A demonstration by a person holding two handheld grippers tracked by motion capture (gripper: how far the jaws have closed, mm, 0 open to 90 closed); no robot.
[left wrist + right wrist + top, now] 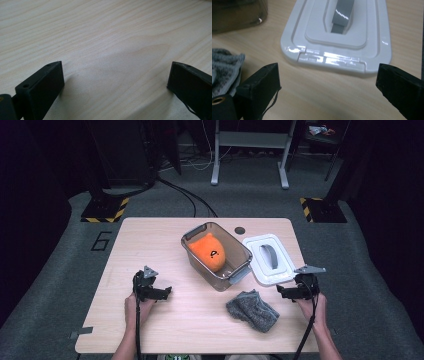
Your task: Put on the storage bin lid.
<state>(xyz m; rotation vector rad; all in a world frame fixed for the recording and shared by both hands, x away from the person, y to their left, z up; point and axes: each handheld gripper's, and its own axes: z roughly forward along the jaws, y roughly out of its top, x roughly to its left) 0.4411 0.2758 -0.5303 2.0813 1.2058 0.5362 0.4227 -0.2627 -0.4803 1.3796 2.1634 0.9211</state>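
My right gripper (328,75) is nearest the white lid (339,37), which lies flat on the table (150,245) just right of the clear bin (216,255); the jaws stand wide apart with nothing between them, the lid's near edge just beyond their tips. The lid's far end and the top of its grey handle (343,15) are cut off by the frame in the right gripper view. The grey cloth (252,310) lies crumpled near the front edge, between my two hands; in the right gripper view I see just its corner. The orange plush (210,251) sits inside the bin, its lower part blurred by the tinted wall. My left gripper (116,75) rests over bare wood, jaws spread and empty, well apart from everything.
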